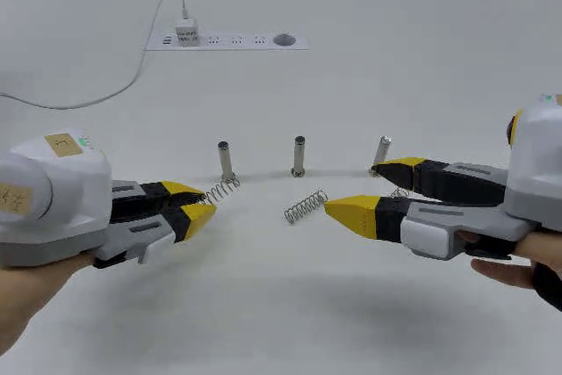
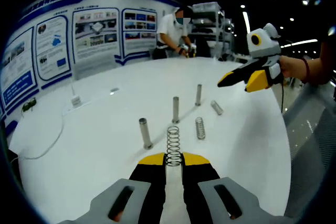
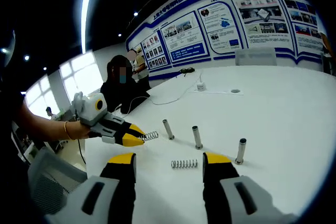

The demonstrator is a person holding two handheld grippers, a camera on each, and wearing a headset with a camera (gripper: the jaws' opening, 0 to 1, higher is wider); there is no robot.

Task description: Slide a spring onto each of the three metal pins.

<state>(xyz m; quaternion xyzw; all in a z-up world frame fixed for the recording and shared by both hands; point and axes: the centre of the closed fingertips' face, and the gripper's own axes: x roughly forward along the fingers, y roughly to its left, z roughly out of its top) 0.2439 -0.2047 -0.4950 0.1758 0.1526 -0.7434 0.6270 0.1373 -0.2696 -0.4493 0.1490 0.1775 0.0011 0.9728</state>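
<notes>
**Q:** Three pins [image 1: 299, 156], none sprung yet? What does the head view give you?

**Me:** All bare. They are slim grey steel posts, smooth, upright in a row on the matte white table [image 1: 263, 305]. My left gripper [image 1: 198, 208] is pinched on one end of a spring [image 1: 221, 189], so the free coils stick out past the tips, just short of the pin ahead. I'd say I hold it by the end to leave the bore open for the pin top.

**Q:** And your right?

**Me:** My right gripper [image 1: 364, 189] is spread wide and carries nothing. A loose spring [image 1: 306, 205] lies flat just off its nearer tip. A third spring [image 1: 399, 192] seems to lie between the jaws, partly hidden.

**Q:** Left gripper view?

**Me:** The yellow tips nip the bottom turns and the spring rises straight out in front, thin bright wire, evenly wound. The nearest pin stands just left of it, so lining up is my next job, I judge.

**Q:** Right gripper view?

**Me:** The jaws are wide apart. The loose spring lies ahead of the tips, its length running from one jaw toward the other. Closing like that would squash it end to end, I think, so I'd turn the wrist and take it across the coils. Thin wire may roll, so I'd go gently.
</notes>
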